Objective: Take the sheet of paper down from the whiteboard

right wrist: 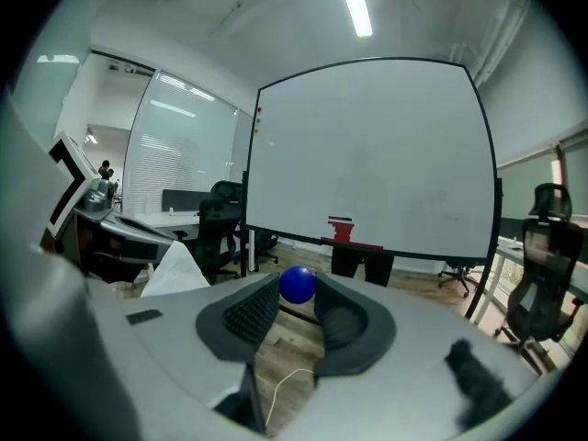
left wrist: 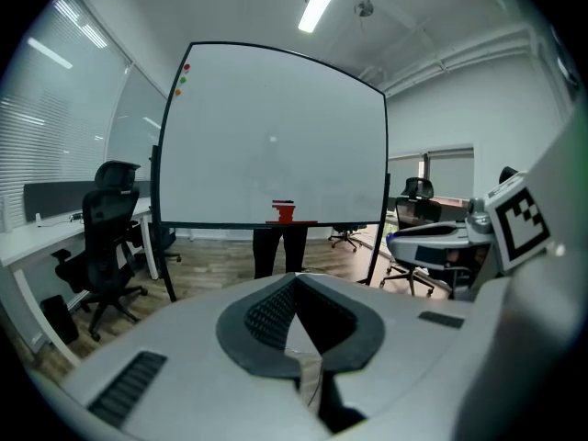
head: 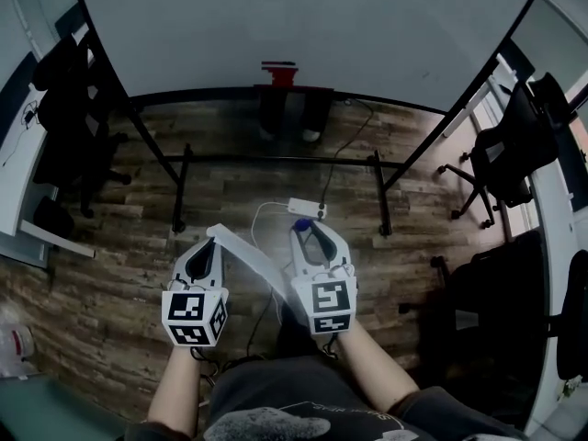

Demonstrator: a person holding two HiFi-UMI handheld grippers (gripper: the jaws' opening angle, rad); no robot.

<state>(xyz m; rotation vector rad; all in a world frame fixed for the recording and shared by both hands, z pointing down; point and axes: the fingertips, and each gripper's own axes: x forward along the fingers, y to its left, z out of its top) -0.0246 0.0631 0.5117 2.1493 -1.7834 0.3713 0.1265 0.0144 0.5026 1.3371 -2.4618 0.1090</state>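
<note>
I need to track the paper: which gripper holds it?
The left gripper, shut on the white sheet of paper; the right gripper grips a blue ball instead.

Whiteboard (head: 303, 26) top — cut off @ head view

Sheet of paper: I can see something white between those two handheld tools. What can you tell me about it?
The sheet of paper is thin, white and blank as far as it shows. It is off the whiteboard, pinched at one edge by the shut left gripper. From there it hangs free above the wooden floor, bending toward the right gripper, which grips a blue ball. Whether the paper touches that gripper cannot be told.
</note>
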